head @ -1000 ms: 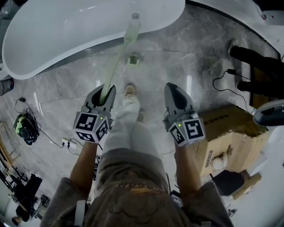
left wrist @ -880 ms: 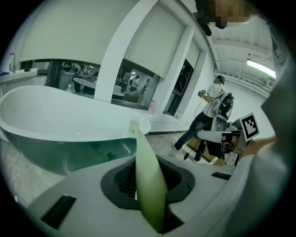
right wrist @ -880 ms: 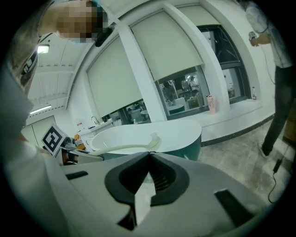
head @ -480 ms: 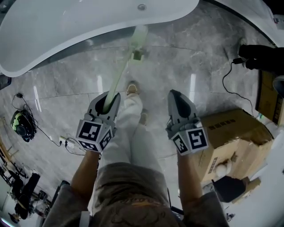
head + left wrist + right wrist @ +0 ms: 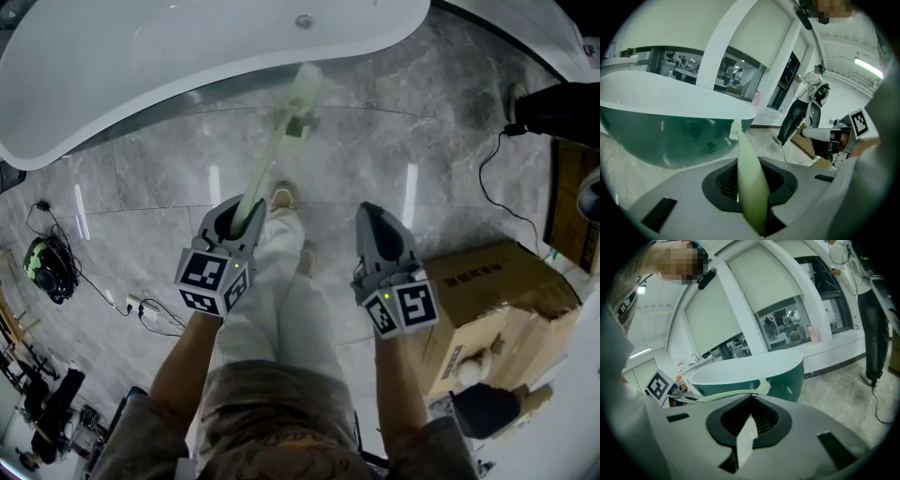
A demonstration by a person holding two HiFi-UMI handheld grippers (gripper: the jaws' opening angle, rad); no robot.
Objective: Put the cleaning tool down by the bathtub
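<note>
Both my grippers have sunk. My left gripper (image 5: 246, 212) jaws clamp the cleaning tool (image 5: 272, 155), whose brush head, ahead of them, is now off the bathtub (image 5: 141, 66) rim and low over the floor (image 5: 394, 131); I judge set-down is near. My right gripper (image 5: 373, 217) jaws are together and empty. Right of them, the cardboard box (image 5: 497, 281) print is unreadable.

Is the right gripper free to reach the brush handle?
Probably yes: only floor shows between the brush, held by the left gripper, and the right gripper, whose shut jaws must open first.
</note>
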